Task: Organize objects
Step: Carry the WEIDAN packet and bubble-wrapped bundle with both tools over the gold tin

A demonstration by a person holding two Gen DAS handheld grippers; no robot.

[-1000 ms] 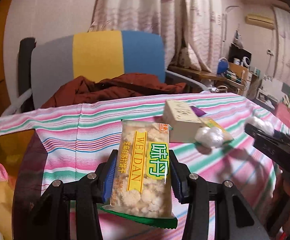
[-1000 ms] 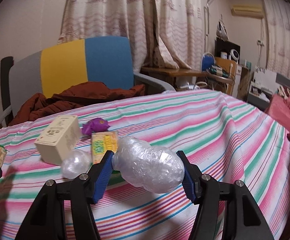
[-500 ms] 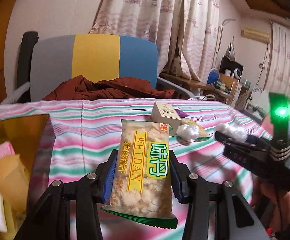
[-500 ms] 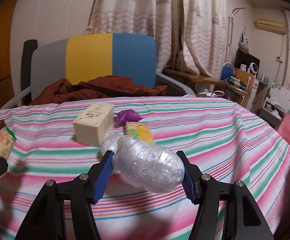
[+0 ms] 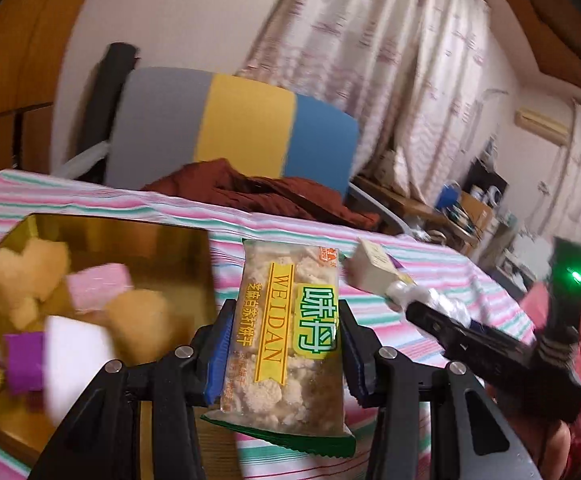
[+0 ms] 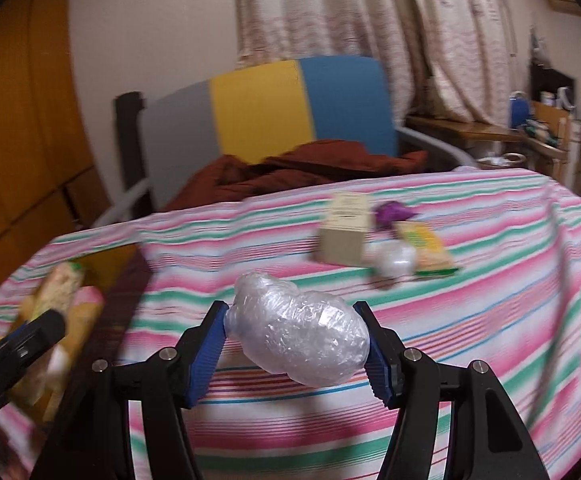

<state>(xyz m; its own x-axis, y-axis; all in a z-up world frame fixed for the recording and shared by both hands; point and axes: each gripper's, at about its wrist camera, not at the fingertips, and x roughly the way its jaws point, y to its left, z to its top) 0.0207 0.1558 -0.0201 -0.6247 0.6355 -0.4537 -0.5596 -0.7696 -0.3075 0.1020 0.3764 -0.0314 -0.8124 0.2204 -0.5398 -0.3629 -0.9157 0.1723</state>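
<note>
Left gripper (image 5: 286, 344): jaws clamped on the sides of a cracker packet (image 5: 286, 320), a clear wrapper with a yellow band reading WEIDAN and a green bottom seam; the packet stands upright between the blue pads, held in the air above the counter.
Right gripper (image 6: 296, 354): jaws clamped on a clear plastic bundle (image 6: 298, 338), crinkled and egg-shaped, lying crosswise between the pads, above the striped cloth.
Counter (image 6: 490, 320): covered with a cloth striped pink, green and white.
Gold tray (image 5: 138, 240): at the counter's left end, just left of the cracker packet in the left wrist view; it holds yellowish lumps, a pink block (image 5: 98, 286), a white block and a purple piece, all blurred.
Cream box (image 6: 344, 236): upright near the counter's far edge, well apart from both grippers.
Beside the box: a purple wrapped piece (image 6: 392, 214) behind it on the right, a yellow-green packet (image 6: 424, 246) lying flat, and a small clear bundle (image 6: 394, 260) touching the box's front corner.
Chair (image 6: 270, 112): behind the counter's far edge, its back grey, yellow and blue, with a rust-brown garment (image 6: 302, 168) heaped on the seat.
</note>
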